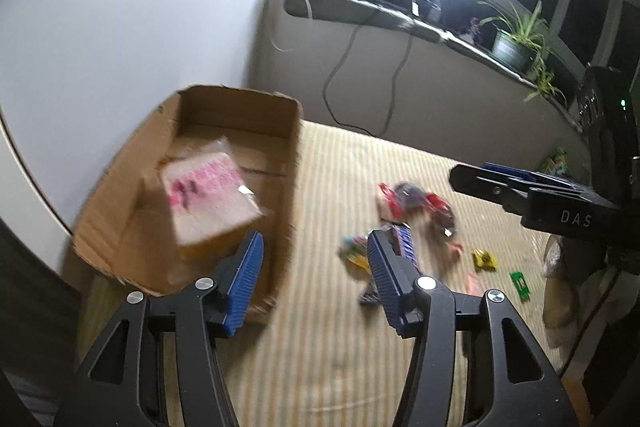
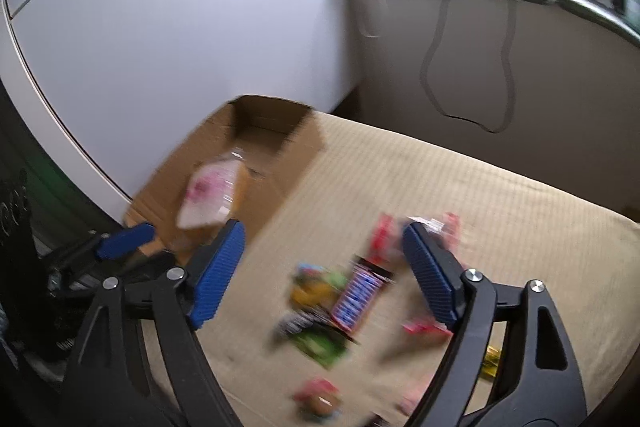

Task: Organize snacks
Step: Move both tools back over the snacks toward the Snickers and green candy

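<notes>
From the left wrist view, the left gripper (image 1: 314,259) has its blue pads spread wide and holds nothing. Just ahead of its left pad sits the cardboard box (image 1: 240,115), open at the top, with a bread pack (image 1: 210,197) printed in pink lying inside it, close to the near wall. Ahead of the right pad and a little beyond it, a loose pile of snack packets (image 1: 416,207) lies on the ribbed beige cloth (image 1: 340,347); a small yellow packet (image 1: 485,259) and a green one (image 1: 520,283) lie further right, apart from the pile. The right gripper (image 1: 476,181) reaches in from the right edge; from here I cannot tell how its fingers stand.

From the right wrist view, the right gripper (image 2: 322,255) is spread wide too, empty, and hovers over the snacks. Between its pads lies a blue-striped packet (image 2: 358,297) with green packets (image 2: 320,343) beside it, and red packets (image 2: 382,239) just past the right pad. The box (image 2: 272,131) lies ahead to the left, with the bread pack (image 2: 210,195) in it. The frame is smeared by motion, so labels cannot be read.

The next pick probably comes from this pile. It would go best to settle the gripper first, choose one packet at the pile's edge, bring the pads down on either side of its short width, and close only on that one. Thin wrappers may slip or drag neighbours along.
</notes>
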Motion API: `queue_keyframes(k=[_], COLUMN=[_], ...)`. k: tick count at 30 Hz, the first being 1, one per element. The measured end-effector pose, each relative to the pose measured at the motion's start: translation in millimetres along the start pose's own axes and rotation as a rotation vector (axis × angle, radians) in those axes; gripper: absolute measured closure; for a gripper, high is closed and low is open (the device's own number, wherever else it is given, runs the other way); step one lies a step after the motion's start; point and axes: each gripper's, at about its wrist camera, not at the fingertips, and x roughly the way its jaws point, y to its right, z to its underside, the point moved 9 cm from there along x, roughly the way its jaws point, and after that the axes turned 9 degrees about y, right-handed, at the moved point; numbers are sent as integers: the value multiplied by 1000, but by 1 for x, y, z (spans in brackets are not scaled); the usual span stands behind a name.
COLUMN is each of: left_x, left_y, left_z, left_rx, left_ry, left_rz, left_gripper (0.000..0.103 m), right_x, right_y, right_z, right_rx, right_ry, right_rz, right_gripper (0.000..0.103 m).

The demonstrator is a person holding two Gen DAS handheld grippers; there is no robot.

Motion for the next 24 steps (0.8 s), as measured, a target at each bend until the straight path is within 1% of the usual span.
queue_keyframes(k=[3, 8, 13, 16, 19, 21, 24], left_x=[3, 12, 22, 30, 39, 46, 56], left_y=[16, 40, 59, 68, 74, 77, 79], left_z=[14, 34, 49, 55, 57, 58, 59], left_rx=[16, 41, 67, 86, 105, 117, 116], left_ry=[-29, -77, -112, -127, -137, -146, -164], left_rz=[27, 64, 90, 99, 102, 104, 107], left_gripper=[49, 49, 49, 49, 50, 52, 59], right_x=[-22, -45, -60, -67, -69, -69, -72], right_y=[30, 77, 115, 129, 139, 144, 150], right_z=[16, 41, 63, 77, 92, 102, 113], right_rx=[6, 30, 76, 74, 40, 22, 9], right_ry=[0, -13, -28, -42, -69, -87, -107], right_rz=[52, 125, 169, 194, 222, 237, 242], right_gripper=[19, 19, 19, 19, 19, 19, 19])
